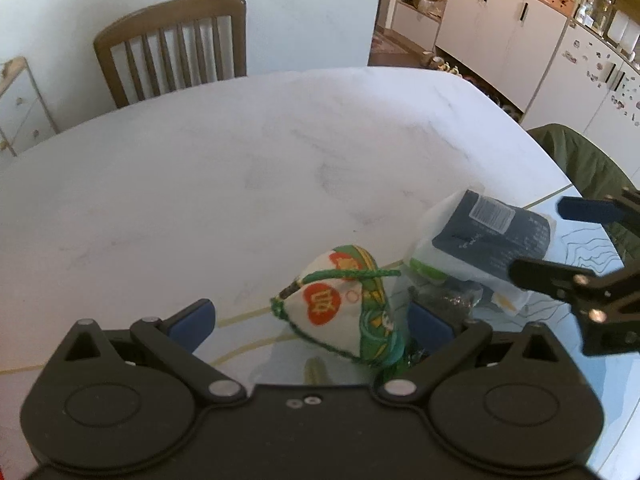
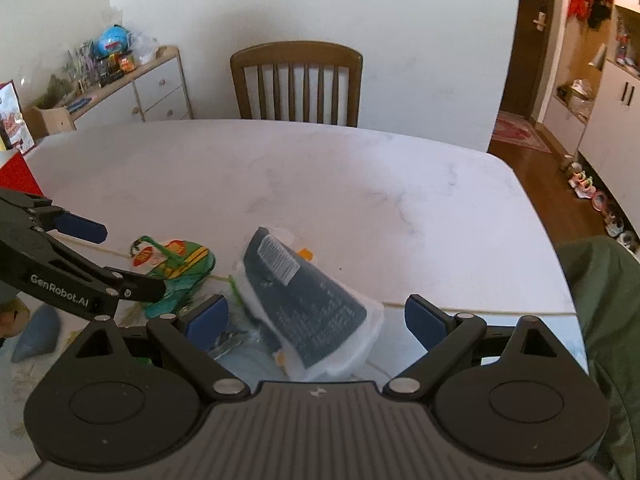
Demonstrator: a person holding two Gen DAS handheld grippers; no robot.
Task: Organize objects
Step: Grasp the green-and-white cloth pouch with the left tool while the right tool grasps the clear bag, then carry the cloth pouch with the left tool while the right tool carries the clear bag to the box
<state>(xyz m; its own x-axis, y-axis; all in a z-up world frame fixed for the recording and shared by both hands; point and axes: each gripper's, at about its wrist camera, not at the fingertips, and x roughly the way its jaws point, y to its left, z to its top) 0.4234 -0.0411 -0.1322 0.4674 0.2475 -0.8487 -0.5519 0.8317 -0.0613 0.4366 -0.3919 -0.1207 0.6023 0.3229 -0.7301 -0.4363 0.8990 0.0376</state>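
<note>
Both grippers, left gripper (image 1: 310,320) and right gripper (image 2: 316,320), gape wide, gripping nothing, above a green-and-white printed cloth pouch (image 1: 348,308) and, perhaps plastic-wrapped, a dark blue packet (image 2: 308,296) on the white marble table (image 1: 240,168).

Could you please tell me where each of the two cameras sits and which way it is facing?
Left wrist: on the left gripper, looking forward over the white table at the patterned pouch; the right gripper shows at right.
Right wrist: on the right gripper, facing the dark packet; the left gripper shows at left.
Shared: table, pouch, packet, wooden chair.
</note>
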